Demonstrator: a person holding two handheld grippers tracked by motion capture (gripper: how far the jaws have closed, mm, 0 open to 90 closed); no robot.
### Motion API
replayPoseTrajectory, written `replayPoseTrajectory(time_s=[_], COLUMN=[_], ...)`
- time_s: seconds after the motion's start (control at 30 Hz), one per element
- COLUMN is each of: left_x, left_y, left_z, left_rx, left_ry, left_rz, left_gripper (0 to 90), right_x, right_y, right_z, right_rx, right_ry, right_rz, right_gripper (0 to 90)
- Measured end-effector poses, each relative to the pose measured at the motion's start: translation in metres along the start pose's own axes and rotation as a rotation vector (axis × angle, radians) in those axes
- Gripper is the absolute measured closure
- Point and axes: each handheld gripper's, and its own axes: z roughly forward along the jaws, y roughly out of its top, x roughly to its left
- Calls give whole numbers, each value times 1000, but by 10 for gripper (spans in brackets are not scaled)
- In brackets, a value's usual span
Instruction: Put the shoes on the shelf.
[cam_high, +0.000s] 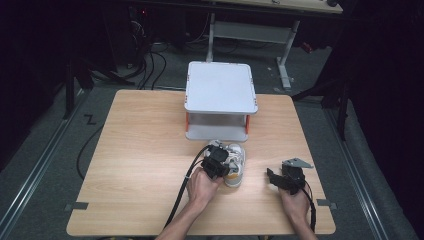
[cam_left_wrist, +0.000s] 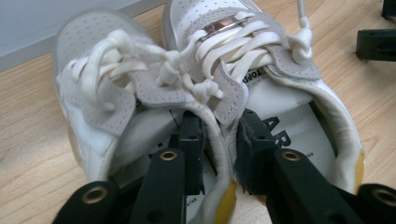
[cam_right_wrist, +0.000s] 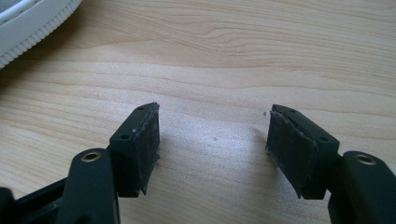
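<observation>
A pair of white sneakers (cam_high: 235, 161) with grey suede trim and yellow heels stands side by side on the wooden table (cam_high: 140, 150), just in front of the white stand. My left gripper (cam_high: 218, 161) reaches into them from the heel side. In the left gripper view its gripper (cam_left_wrist: 219, 135) has one jaw inside the left shoe (cam_left_wrist: 88, 93) and the other inside the right shoe (cam_left_wrist: 289, 79), pinching the two adjoining inner collars together. My right gripper (cam_high: 273, 176) rests to the right of the shoes, open over bare wood (cam_right_wrist: 212, 140), holding nothing.
A white two-level stand (cam_high: 220, 87) with orange clips sits at the table's far middle. A white ribbed sole edge (cam_right_wrist: 28, 23) shows at the top left of the right gripper view. The person's forearms enter from the near edge.
</observation>
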Motion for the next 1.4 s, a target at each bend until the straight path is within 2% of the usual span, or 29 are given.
replayPoseTrajectory(time_s=[0.17, 0.23, 0.33, 0.43, 0.7, 0.83, 1.0, 1.4], left_x=[2, 0, 0, 2, 13, 18, 25, 41], left_y=[-1, -2, -4, -5, -4, 3, 11, 34], left_z=[-3, -5, -8, -11, -24, -29, -33, -34], left_rx=[2, 7, 6, 7, -31, -35, -46, -71], left_ry=[-4, -2, -7, -19, -41, -25, -26, 11], left_rz=[9, 32, 44, 42, 25, 29, 21, 13], left_gripper=[782, 787, 792, 794, 796, 797, 797, 797], right_x=[0, 0, 0, 0, 0, 0, 0, 0], right_y=[0, 0, 0, 0, 0, 0, 0, 0], right_z=[0, 0, 0, 0, 0, 0, 0, 0], right_rx=[1, 0, 0, 1, 1, 1, 1, 2], right_ry=[0, 0, 0, -1, -1, -1, -1, 0], right_rz=[0, -1, 0, 0, 1, 2, 2, 5], right_gripper=[345, 345, 345, 344, 343, 343, 343, 339])
